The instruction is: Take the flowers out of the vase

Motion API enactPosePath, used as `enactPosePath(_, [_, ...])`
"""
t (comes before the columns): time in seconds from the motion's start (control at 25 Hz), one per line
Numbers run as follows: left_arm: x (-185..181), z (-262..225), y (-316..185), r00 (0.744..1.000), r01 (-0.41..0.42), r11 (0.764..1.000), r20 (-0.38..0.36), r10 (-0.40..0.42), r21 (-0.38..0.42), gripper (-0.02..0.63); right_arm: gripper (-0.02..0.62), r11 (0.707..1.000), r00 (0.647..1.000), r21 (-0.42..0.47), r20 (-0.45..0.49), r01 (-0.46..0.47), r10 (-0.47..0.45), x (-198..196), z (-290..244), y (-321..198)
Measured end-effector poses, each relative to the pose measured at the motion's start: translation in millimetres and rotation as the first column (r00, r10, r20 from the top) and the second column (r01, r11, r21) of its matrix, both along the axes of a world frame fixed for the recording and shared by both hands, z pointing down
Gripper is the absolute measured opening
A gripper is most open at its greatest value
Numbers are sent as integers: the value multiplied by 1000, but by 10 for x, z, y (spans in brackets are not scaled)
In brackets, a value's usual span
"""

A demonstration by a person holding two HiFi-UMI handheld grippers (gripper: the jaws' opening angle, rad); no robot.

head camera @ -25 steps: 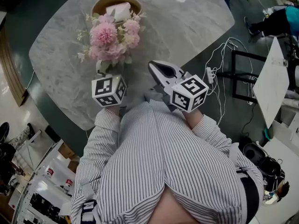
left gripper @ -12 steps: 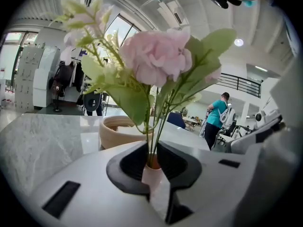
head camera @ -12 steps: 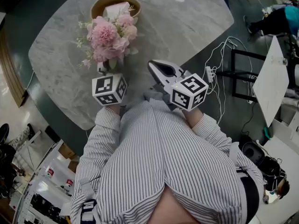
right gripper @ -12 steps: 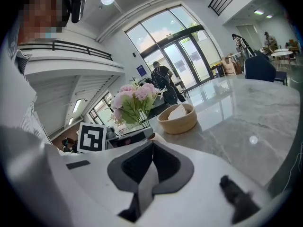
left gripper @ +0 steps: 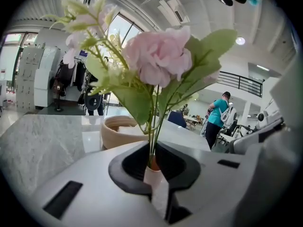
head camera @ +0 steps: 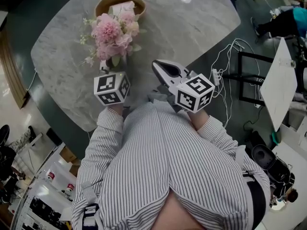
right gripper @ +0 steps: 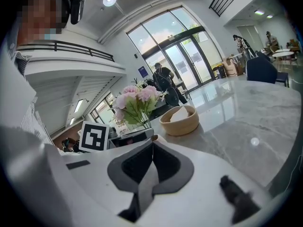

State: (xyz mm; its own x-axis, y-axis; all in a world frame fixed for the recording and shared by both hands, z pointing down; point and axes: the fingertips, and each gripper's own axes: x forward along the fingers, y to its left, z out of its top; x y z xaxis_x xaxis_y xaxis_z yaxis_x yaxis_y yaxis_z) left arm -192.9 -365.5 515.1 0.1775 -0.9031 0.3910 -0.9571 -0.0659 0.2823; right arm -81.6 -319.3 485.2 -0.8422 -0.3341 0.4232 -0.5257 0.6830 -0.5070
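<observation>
A bunch of pink flowers (head camera: 112, 32) with green leaves stands in a small white vase (left gripper: 152, 175) on the marble table (head camera: 192, 28). In the head view the blooms hide the vase. My left gripper (head camera: 104, 70) sits just under the blooms at the table's near side. Its jaws have just been closing, and they now press on the vase's neck, with the stems (left gripper: 154, 136) rising out between them. My right gripper (head camera: 158, 67) rests to the right of the flowers, apart from them. In the right gripper view it (right gripper: 152, 144) is shut with nothing in it.
A wooden bowl (head camera: 103, 4) with a white folded item stands just behind the flowers. The table's near edge runs under both grippers. White cables (head camera: 225, 56) lie on the dark floor to the right, near a black frame (head camera: 249, 75) and a white table (head camera: 280, 80).
The flower bunch has shifted a little away from me, toward the bowl. Both grippers stay where they were.
</observation>
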Motion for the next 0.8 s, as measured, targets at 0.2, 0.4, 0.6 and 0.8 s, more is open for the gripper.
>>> enactPosePath(0.2, [14,-67,25,1000,-3,1000,-1,3,13,41,15,1000,1000,15,7,6,-6,14,-37,35])
enactPosePath(0.4, [22,-157,52,1000,-8,999,2,8,32,38,15,999,1000,33,15,16,-17,-1,-81,57])
enactPosePath(0.6, [0,-313,54,1000,-26,998,18,25,63,35,15,998,999,60,37,27,-29,-58,-176,41])
enactPosePath(0.8, [10,-533,113,998,-43,996,41,39,81,34,15,996,997,88,65,28,-34,-72,-348,37])
